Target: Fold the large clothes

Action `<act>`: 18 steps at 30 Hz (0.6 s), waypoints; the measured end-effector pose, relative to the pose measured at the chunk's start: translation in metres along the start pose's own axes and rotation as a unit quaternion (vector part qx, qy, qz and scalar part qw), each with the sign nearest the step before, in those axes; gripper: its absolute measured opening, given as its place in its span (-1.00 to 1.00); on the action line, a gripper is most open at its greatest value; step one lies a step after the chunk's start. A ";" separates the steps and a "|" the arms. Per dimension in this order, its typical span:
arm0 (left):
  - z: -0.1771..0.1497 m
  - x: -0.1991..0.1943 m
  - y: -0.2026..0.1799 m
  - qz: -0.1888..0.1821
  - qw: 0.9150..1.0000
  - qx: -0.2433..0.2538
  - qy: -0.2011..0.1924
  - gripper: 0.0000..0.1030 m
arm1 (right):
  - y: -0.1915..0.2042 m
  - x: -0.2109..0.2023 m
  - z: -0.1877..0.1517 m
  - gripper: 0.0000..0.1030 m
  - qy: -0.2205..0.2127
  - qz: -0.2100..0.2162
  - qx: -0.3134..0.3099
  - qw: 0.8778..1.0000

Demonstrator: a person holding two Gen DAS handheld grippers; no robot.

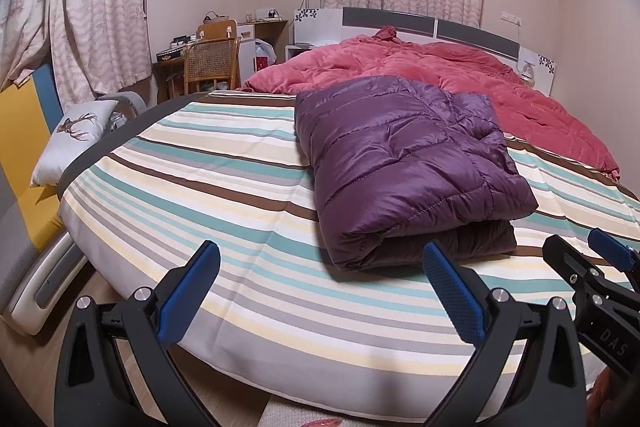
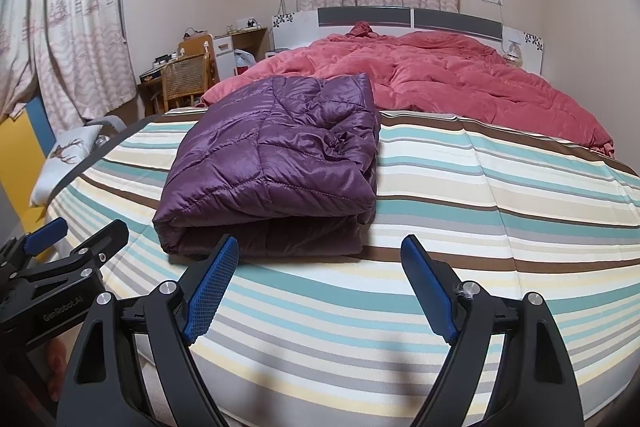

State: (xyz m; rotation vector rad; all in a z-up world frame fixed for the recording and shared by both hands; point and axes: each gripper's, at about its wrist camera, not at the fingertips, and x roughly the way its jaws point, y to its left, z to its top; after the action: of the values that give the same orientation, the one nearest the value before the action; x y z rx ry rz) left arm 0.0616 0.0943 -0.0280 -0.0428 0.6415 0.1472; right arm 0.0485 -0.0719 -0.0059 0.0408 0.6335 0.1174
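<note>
Nearest, the left gripper (image 1: 324,267) and right gripper (image 2: 320,259) hang with fingers spread wide, holding nothing. Just beyond them, the purple puffer jacket (image 2: 272,163) lies folded on the striped bedsheet (image 2: 480,227). It looks light, puffy and slick, so pinching its doubled near edge seems safest.

A wide bed (image 1: 224,211) carries everything — its near half is covered by a smooth sheet striped in teal, cream, grey and brown. On the stripes lies a glossy purple quilted puffer jacket (image 1: 404,163), folded into a thick rectangular bundle with its doubled edge toward the foot of the bed. Beyond it, a rumpled pinkish-red quilted comforter (image 1: 452,75) is heaped across the far half — reaching a white and grey headboard (image 1: 400,21).
</note>
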 end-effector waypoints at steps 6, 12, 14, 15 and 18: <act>0.000 0.000 0.000 -0.001 1.000 0.001 -0.001 0.96 | 0.000 0.000 0.000 0.61 0.000 0.001 0.000 1.000; -0.001 0.000 -0.001 -0.001 1.000 0.002 -0.001 0.96 | -0.001 0.000 -0.001 0.61 0.000 0.001 0.000 1.000; -0.001 0.000 -0.001 -0.002 1.000 0.003 -0.001 0.96 | -0.001 0.000 0.000 0.61 0.001 0.001 0.000 1.000; -0.002 -0.001 -0.001 -0.001 1.000 0.002 -0.001 0.96 | -0.001 0.000 0.000 0.61 0.001 0.001 0.000 1.000; -0.002 -0.001 -0.001 -0.002 1.000 0.002 0.000 0.96 | -0.001 0.000 -0.001 0.61 0.002 0.001 0.000 1.000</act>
State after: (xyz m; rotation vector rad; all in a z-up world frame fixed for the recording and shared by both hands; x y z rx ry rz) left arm 0.0596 0.0929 -0.0287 -0.0402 0.6411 0.1422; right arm 0.0480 -0.0731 -0.0065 0.0422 0.6381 0.1202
